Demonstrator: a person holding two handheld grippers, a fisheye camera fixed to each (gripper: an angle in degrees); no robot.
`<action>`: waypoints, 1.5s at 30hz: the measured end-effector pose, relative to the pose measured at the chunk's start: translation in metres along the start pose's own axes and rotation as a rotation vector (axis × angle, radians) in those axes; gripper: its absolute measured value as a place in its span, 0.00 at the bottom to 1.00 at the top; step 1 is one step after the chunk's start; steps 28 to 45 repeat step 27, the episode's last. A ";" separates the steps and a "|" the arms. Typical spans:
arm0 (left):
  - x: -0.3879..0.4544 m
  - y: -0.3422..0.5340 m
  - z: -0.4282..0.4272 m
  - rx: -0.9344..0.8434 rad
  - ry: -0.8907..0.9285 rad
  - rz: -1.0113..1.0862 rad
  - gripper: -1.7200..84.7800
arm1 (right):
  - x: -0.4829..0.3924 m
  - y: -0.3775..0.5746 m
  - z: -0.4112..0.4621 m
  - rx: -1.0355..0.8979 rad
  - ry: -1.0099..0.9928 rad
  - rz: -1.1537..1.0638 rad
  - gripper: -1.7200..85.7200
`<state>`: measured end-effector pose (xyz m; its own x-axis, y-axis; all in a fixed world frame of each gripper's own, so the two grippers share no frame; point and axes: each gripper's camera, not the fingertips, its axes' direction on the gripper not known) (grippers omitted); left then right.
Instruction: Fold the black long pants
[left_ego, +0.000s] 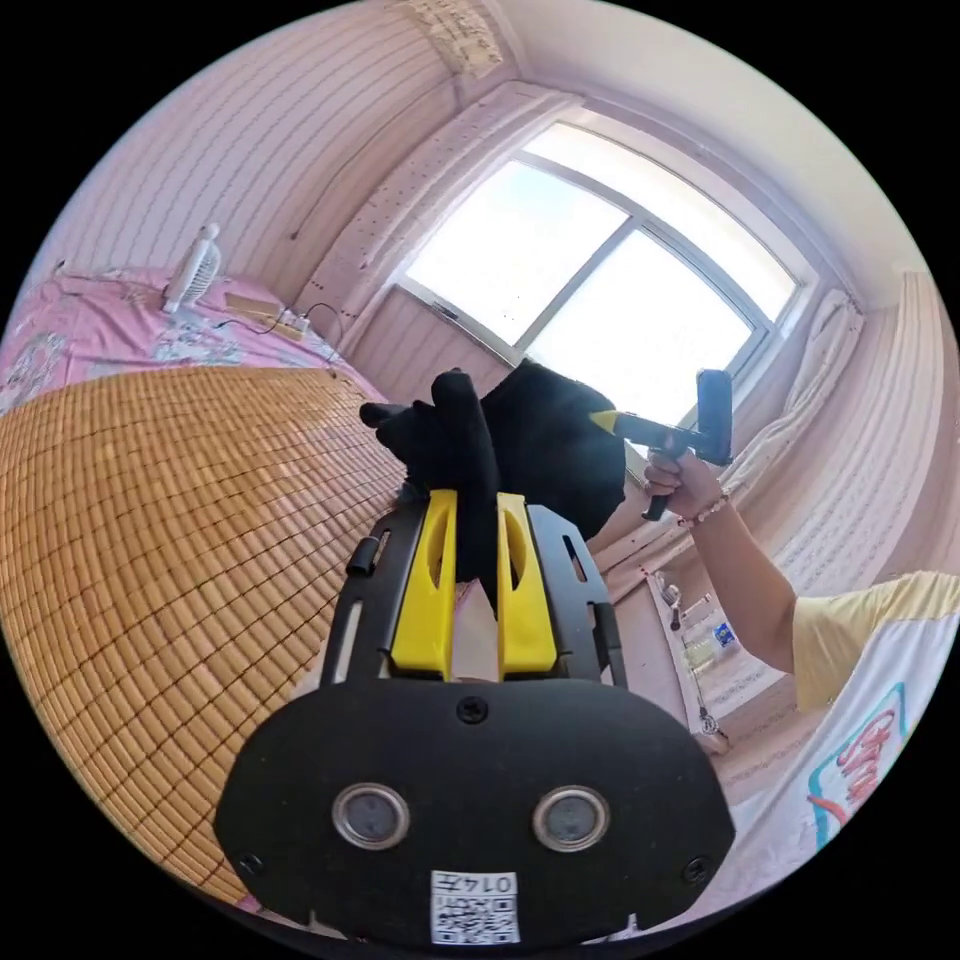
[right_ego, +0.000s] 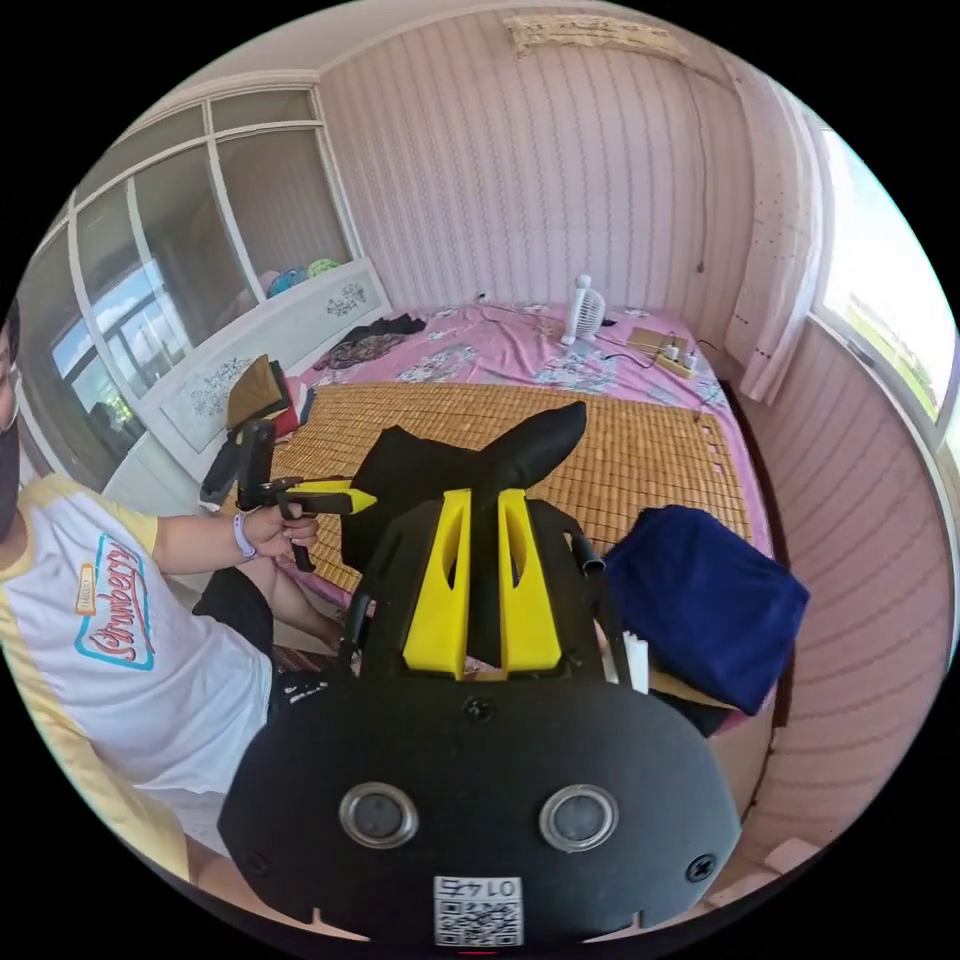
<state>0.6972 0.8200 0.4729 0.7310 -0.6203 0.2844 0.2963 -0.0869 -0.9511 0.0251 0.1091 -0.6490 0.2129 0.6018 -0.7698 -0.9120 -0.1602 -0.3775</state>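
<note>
Presently both grippers hold the black long pants (right_ego: 430, 470) aloft over the bamboo mat (right_ego: 640, 450) on the bed: left gripper (left_ego: 476, 500) and right gripper (right_ego: 484, 500) jaws each pinch cloth. Person's shirt (right_ego: 120, 640) bears cursive lettering, unclear.

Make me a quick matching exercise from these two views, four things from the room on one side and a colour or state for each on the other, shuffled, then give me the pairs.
1. black pants
2. folded cloth
3. fan
4. woven mat

A. navy blue
B. white, standing upright
C. gripped by both grippers
D. golden tan, spread over the bed

Pairs: 1-C, 2-A, 3-B, 4-D
</note>
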 end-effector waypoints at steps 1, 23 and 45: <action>0.016 -0.025 0.027 0.007 0.014 0.039 0.11 | 0.026 -0.001 -0.015 -0.008 0.043 0.051 0.08; 0.022 0.255 -0.362 0.031 -0.668 -0.223 0.01 | -0.155 0.277 0.219 -0.085 0.215 0.340 0.03; 0.086 0.354 -0.513 0.222 -0.880 -0.339 0.01 | -0.257 0.253 0.285 -0.115 0.059 0.078 0.02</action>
